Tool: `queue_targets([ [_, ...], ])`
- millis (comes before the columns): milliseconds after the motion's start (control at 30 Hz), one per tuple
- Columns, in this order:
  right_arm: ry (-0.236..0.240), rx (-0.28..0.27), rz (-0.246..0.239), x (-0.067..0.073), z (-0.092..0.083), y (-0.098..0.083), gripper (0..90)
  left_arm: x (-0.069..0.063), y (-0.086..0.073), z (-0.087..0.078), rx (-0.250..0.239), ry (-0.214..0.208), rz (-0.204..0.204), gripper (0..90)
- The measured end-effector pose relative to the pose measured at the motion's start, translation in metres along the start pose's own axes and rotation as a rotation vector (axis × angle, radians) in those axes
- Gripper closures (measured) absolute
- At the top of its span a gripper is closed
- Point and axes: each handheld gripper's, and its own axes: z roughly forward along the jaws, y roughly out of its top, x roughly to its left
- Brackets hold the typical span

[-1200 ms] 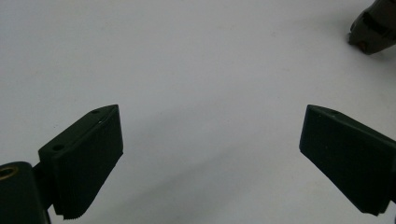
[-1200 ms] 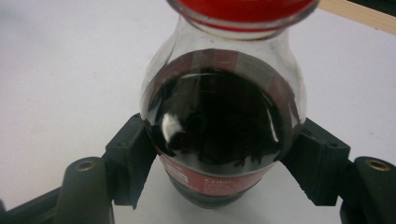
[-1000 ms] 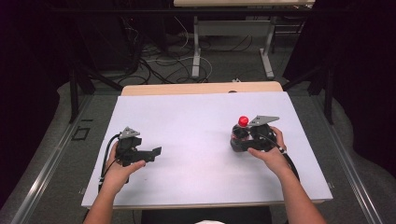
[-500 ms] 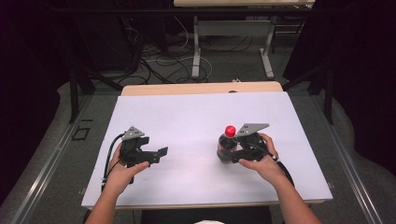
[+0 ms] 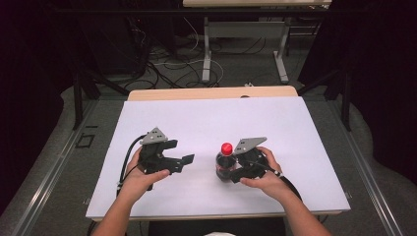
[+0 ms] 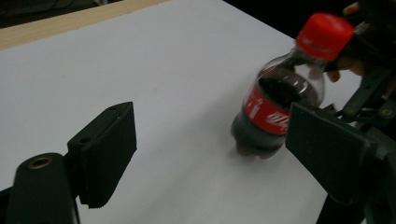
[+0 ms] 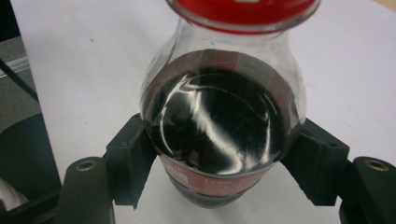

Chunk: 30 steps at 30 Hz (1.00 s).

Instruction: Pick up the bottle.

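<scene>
The bottle (image 5: 225, 164) stands upright on the white bench (image 5: 206, 123), right of centre on the person's side. It is small, clear plastic, red cap (image 5: 226, 147), red label band, and filled with dark drink to the shoulder.

The right gripper (image 5: 235, 171) holds it: in the right gripper view the jaws are clamped on the bottle (image 7: 219, 135) at the label band, one pad on each side of the body.

The left gripper (image 5: 184, 162) sits to the left, well apart from the bottle. Its jaws stand apart with nothing between them and have just been closing. In the left gripper view the bottle (image 6: 275, 102) lies ahead, towards the right-hand jaw.

Handling, as a judgement:
- Weight: fairly heavy for its size, since it is nearly full.
- Wall: smooth, rounded and likely slippery. It will give slightly under pressure but spring back.
- Contents: the liquid will slosh, so tilt slowly.
- Body grip: the straight label band, as held now, is the most secure point.
- Cap grip: the cap (image 6: 324, 35) is stiff and suits a narrow, firm pinch by the free gripper.
</scene>
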Motion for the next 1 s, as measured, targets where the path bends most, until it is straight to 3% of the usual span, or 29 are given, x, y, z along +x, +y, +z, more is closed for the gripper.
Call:
queue_targets([
  [67,0.012,0.004,-0.008,0.003,0.002,0.001,30.1,-0.011,0.011,0.004,0.003,-0.030,0.033,19.5],
  [133,0.022,0.018,-0.012,0.005,0.003,0.002,30.0,-0.014,0.014,0.007,-0.006,-0.027,0.047,19.9],
  [267,0.031,0.019,-0.039,0.008,0.005,0.003,30.1,-0.026,0.026,0.014,-0.002,-0.062,0.074,22.1],
  [367,0.035,0.028,-0.031,0.011,0.006,0.003,30.1,-0.033,0.032,0.019,0.000,-0.088,0.091,26.0],
  [700,0.055,0.032,-0.035,0.014,0.007,0.004,30.0,-0.052,0.045,0.040,0.028,-0.145,0.124,29.5],
  [900,0.070,0.030,-0.046,0.016,0.008,0.004,30.0,-0.055,0.048,0.053,0.048,-0.159,0.104,39.3],
  [1000,0.081,0.027,-0.043,0.017,0.008,0.005,30.0,-0.055,0.049,0.056,0.056,-0.168,0.114,46.8],
])
